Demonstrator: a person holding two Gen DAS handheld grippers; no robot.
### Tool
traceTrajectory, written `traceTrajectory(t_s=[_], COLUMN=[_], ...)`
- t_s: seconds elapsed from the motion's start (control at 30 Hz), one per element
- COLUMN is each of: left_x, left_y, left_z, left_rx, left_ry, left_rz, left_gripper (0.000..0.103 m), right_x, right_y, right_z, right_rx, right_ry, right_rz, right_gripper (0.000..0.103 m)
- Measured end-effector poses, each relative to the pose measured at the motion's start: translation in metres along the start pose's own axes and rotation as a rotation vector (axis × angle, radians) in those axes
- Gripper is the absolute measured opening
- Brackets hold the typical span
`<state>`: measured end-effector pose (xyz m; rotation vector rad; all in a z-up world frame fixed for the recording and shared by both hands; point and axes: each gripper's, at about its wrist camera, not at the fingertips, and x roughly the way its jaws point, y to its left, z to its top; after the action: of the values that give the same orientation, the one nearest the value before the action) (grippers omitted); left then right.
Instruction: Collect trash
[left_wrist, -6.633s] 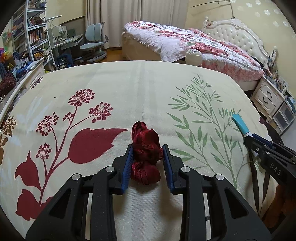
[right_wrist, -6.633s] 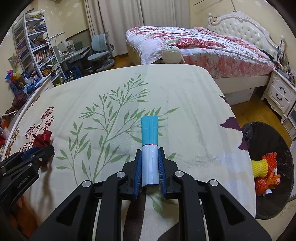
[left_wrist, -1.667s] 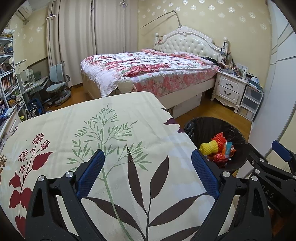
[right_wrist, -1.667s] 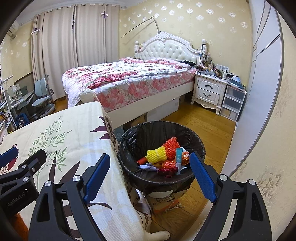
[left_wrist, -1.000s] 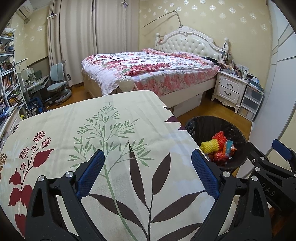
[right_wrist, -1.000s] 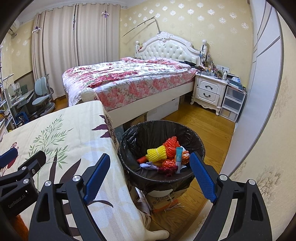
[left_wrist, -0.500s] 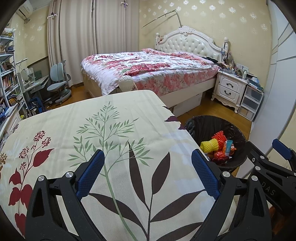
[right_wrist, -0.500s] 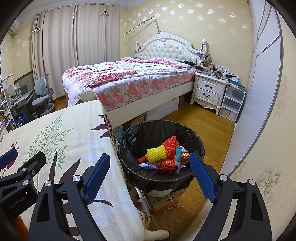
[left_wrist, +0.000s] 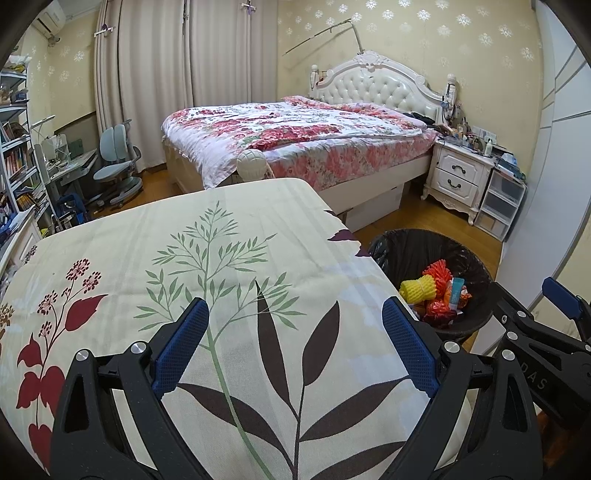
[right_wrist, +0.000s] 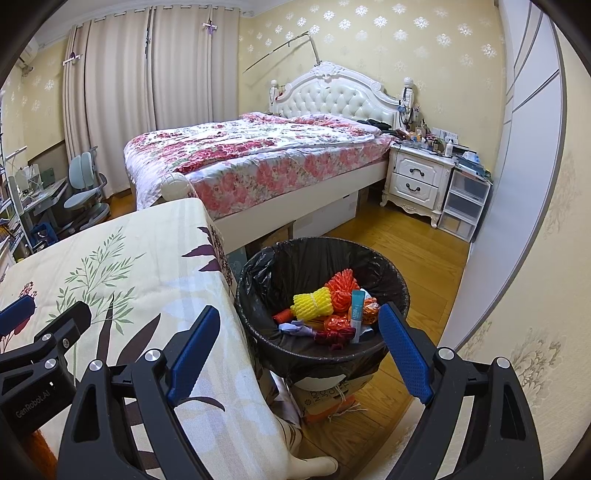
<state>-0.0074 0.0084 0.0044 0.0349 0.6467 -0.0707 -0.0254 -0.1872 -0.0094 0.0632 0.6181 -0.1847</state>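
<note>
Both tools are seen wide apart and empty: the left tool (left_wrist: 293, 343) over the floral worktop (left_wrist: 240, 236), the right tool (right_wrist: 295, 345) above the bin (right_wrist: 255, 284). Collected trash (right_wrist: 328, 308) lies inside it, at the worktop's 3 o'clock. No litter is spotted on the cloth (near edge cut off), so a sweep for leftovers seems called for.

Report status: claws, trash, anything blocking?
Left claw open, empty. Right claw open, empty. Trash in bin: blue tube, dark red wad. Nothing blocking.
</note>
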Motion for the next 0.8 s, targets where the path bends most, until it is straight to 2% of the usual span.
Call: traceTrajectory(t_s=[0.8], left_x=[0.0025], left_y=[0.0003], left_z=[-0.0056], left_rx=[-0.003], left_ry=[0.010], left_rz=[-0.006], left_gripper=[0.093], right_x=[0.0003], right_y=[0.0001], right_z=[0.0006], right_rx=[-0.002], right_ry=[0.002], right_rz=[-0.001], right_gripper=[0.085])
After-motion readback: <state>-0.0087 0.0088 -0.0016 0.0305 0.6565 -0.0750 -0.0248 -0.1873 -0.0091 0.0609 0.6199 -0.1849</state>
